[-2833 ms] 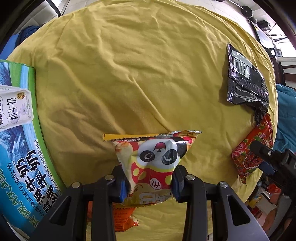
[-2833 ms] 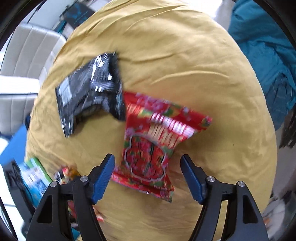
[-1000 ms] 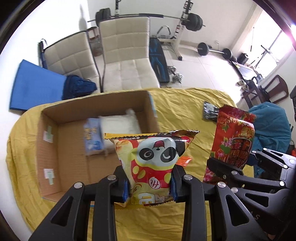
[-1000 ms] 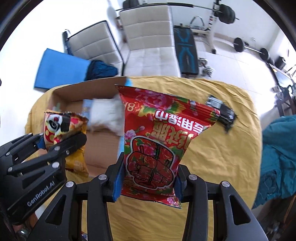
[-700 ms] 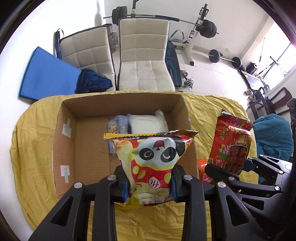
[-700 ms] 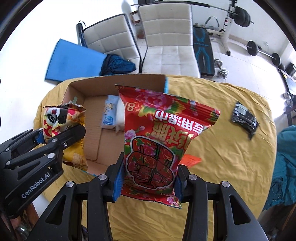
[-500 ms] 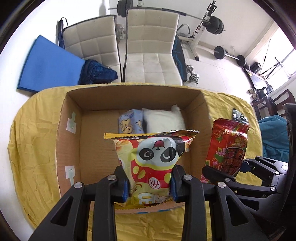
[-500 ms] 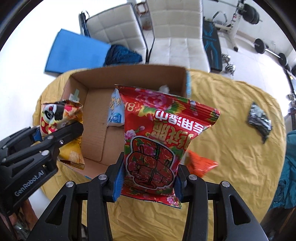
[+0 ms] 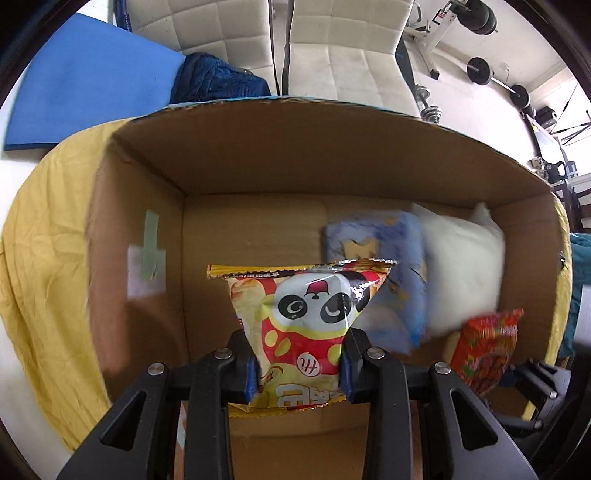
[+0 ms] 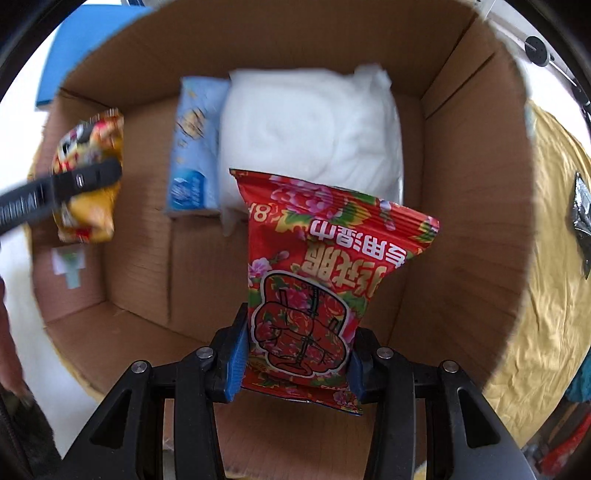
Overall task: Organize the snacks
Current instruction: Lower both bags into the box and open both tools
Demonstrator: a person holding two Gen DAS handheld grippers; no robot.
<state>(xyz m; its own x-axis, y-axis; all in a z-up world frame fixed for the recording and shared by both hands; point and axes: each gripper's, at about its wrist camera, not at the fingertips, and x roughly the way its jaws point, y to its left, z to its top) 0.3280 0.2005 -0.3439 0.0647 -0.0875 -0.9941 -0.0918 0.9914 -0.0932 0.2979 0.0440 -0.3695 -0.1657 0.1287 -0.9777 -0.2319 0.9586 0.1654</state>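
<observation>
Two pale quilted chairs [image 9: 280,40] stood side by side behind a table draped in a crumpled yellow cloth [image 9: 40,236], with a dark blue garment [image 9: 218,83] bunched at the seat of the left one and a blue mat [image 9: 88,85] lying flat beside it. Farther right, a barbell [image 9: 487,74] and dumbbells [image 9: 430,110] rested on a light floor near a white weight bench frame [image 9: 432,33]. Daylight washed in brightly from the right.

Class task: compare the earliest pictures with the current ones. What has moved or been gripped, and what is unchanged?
The right gripper closed on the red packet. Both grippers carried their packets from the yellow cloth to over the cardboard box. The left gripper still holds the panda packet.
</observation>
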